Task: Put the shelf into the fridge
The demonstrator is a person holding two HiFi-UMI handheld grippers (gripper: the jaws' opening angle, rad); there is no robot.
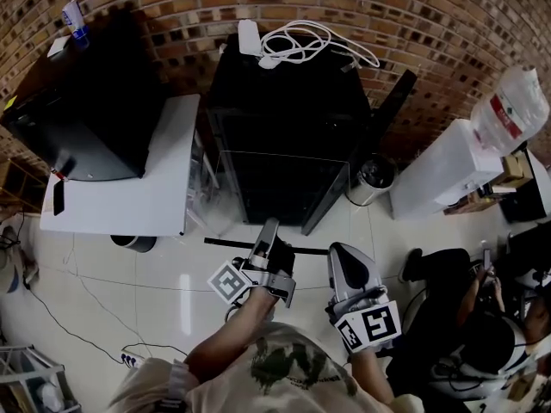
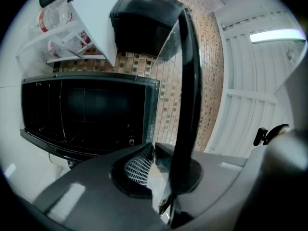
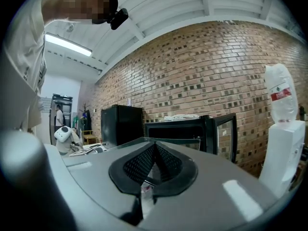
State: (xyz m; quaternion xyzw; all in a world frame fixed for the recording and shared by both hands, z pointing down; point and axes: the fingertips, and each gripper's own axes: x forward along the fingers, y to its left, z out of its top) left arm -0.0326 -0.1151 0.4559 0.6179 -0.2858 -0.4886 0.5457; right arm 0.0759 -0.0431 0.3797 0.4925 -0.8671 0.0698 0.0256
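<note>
Glass shelf (image 1: 277,198) sits just in front of the fridge (image 1: 284,84), not yet inside. Fridge door (image 1: 383,119) stands open on the fridge's right side. Left gripper (image 1: 265,233) has its jaws nearly closed, pinching the shelf's dark near rim. Right gripper (image 1: 337,249) has its jaws closed on the same near edge, with the pane between the pads.

To do it well:
- Keep both grips firm, since the glass is likely slick.
- Hold the pane flat and square its far edge to the fridge opening.
- Feed it straight in at an even pace on both sides, clear of the door.
- Don't twist it, and let go only once it is seated inside the fridge.
</note>
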